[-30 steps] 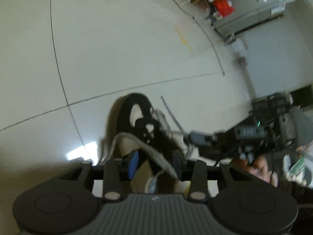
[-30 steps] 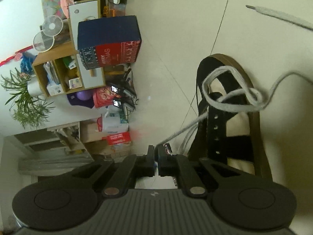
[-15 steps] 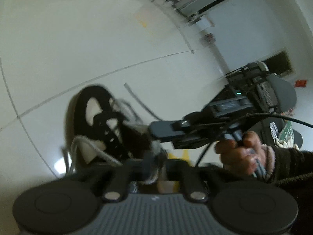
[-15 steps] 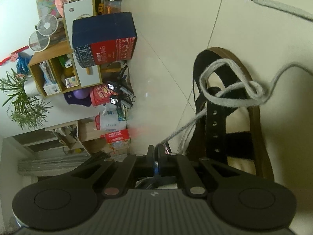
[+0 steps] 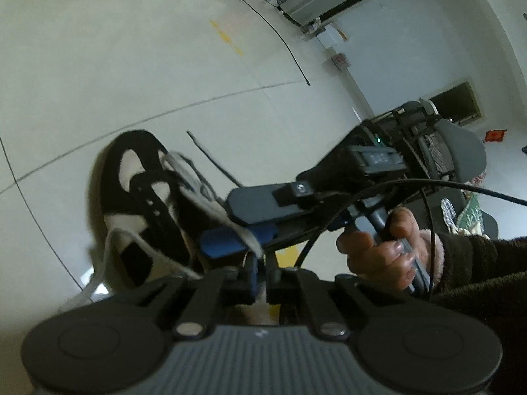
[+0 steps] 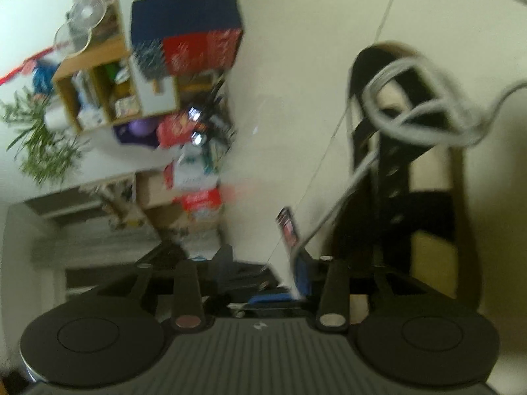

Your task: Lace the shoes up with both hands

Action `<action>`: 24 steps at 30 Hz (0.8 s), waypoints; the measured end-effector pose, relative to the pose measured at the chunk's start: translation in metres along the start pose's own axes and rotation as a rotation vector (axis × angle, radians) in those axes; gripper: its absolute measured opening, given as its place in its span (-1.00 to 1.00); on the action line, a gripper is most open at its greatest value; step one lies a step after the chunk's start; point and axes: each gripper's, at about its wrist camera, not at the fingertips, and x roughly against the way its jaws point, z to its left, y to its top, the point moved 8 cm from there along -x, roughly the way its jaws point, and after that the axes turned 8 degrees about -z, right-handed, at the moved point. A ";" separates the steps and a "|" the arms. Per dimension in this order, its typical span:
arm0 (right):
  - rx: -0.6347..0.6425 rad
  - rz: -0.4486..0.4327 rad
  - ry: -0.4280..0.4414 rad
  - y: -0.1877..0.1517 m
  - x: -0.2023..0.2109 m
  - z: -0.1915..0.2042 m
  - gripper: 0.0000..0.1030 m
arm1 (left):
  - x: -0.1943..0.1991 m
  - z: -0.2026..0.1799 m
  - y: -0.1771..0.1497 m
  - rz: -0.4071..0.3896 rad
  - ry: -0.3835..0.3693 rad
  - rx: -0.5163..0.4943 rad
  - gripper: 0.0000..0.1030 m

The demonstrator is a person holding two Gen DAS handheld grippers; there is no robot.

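A black and cream shoe (image 5: 141, 177) (image 6: 425, 207) lies on the pale tiled floor. A grey shoelace (image 5: 227, 217) (image 6: 405, 128) loops loosely over its toe end and runs back toward both grippers. At the bottom of the left wrist view my left gripper (image 5: 262, 276) is shut on the lace. Just beyond it, my right gripper (image 5: 219, 227) (image 6: 263, 263) has its jaws opening. The lace passes between them by the blue pad, and the pads no longer press on it. The right wrist view is blurred.
A hand (image 5: 385, 247) in a dark sleeve holds the right gripper's handle. A loose lace end (image 5: 214, 161) lies on the floor past the shoe. A thin cable (image 5: 280, 39) crosses the far floor. A wooden shelf (image 6: 108, 92), a blue and red box (image 6: 187, 33) and a plant (image 6: 39, 138) stand to the left.
My left gripper closed onto the lace and moved in close to the right gripper. My right gripper, shut on the lace before, has opened.
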 end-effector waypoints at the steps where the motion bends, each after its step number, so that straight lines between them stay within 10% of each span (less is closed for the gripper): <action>1: 0.009 0.007 0.010 -0.002 0.000 0.003 -0.17 | 0.001 0.000 -0.002 0.007 -0.018 0.014 -0.91; 11: 0.061 0.205 0.214 -0.044 0.025 0.035 -0.55 | 0.014 -0.006 -0.032 0.135 -0.104 0.027 -0.37; 17: 0.168 0.459 0.060 -0.101 0.018 0.028 -0.55 | 0.015 0.006 -0.038 0.145 -0.046 0.024 -0.31; 24: 0.104 0.610 -0.330 -0.131 0.019 -0.041 -0.54 | 0.010 0.018 -0.025 0.105 0.012 0.043 -0.29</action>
